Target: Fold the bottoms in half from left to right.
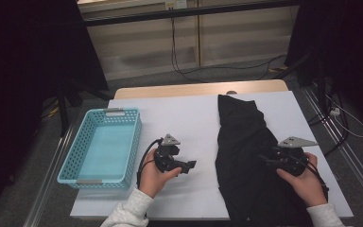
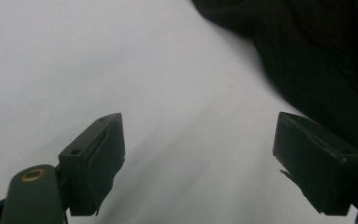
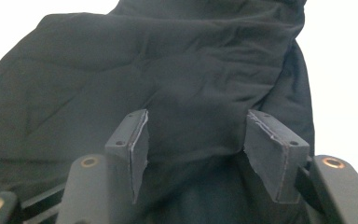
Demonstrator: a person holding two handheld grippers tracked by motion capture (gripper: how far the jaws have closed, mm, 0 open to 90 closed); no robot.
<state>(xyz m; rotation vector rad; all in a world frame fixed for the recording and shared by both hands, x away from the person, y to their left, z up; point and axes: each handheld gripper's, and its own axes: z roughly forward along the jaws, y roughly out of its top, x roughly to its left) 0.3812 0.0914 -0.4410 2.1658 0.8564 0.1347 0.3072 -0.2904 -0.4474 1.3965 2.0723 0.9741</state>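
Note:
A long black cloth (image 1: 248,151) lies on the white table cover, running from the far middle to the near right edge. My right gripper (image 1: 268,160) rests over its right part, jaws open, with the black cloth (image 3: 168,79) spread under and ahead of the open right gripper (image 3: 196,149); nothing is pinched between the pads. My left gripper (image 1: 191,165) is held above the bare cover left of the cloth, pointing right toward it. In the left gripper view the left gripper (image 2: 198,163) is wide open and empty, with the black cloth (image 2: 317,60) at the upper right.
A light blue plastic basket (image 1: 101,147) sits empty at the left side of the white cover (image 1: 179,118). The wooden table edge (image 1: 198,89) shows at the far side. Cables lie on the floor beyond and to the right.

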